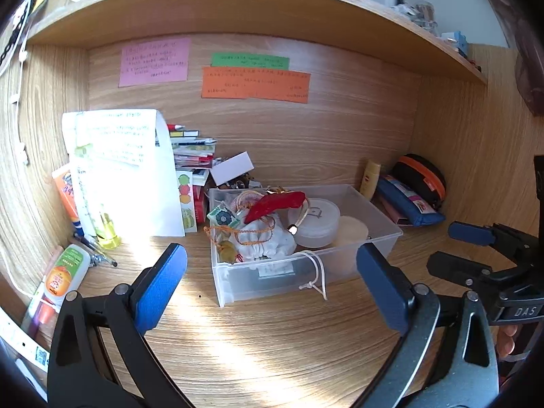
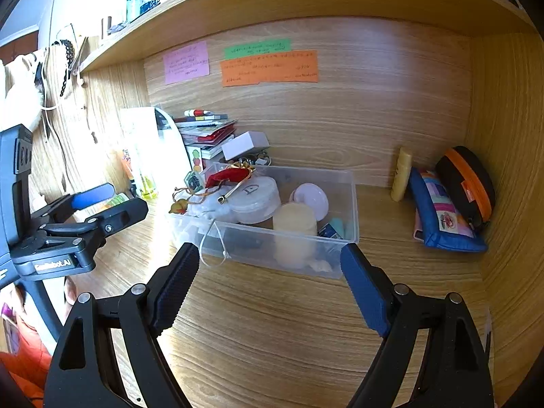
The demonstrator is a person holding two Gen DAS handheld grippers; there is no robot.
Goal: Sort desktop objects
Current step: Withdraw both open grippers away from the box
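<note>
Sitting at the centre of both views, a clear plastic bin rests on the wooden desk, its near wall just beyond the claw tips. Inside it, a red chilli-shaped charm lies on top of a white cloth pouch toward the left of the bin, with a round translucent container and a pale yellow lidded jar to the right.

In the left wrist view the left gripper stands wide open at the bottom of the frame, holding nothing. In the right wrist view the right gripper is likewise spread wide and empty, its tips in line with the bin's two near corners.

At the right of the frame, a blue pencil case leans against a black pouch with an orange zip. A stack of books and a white paper sheet occupy the left.
</note>
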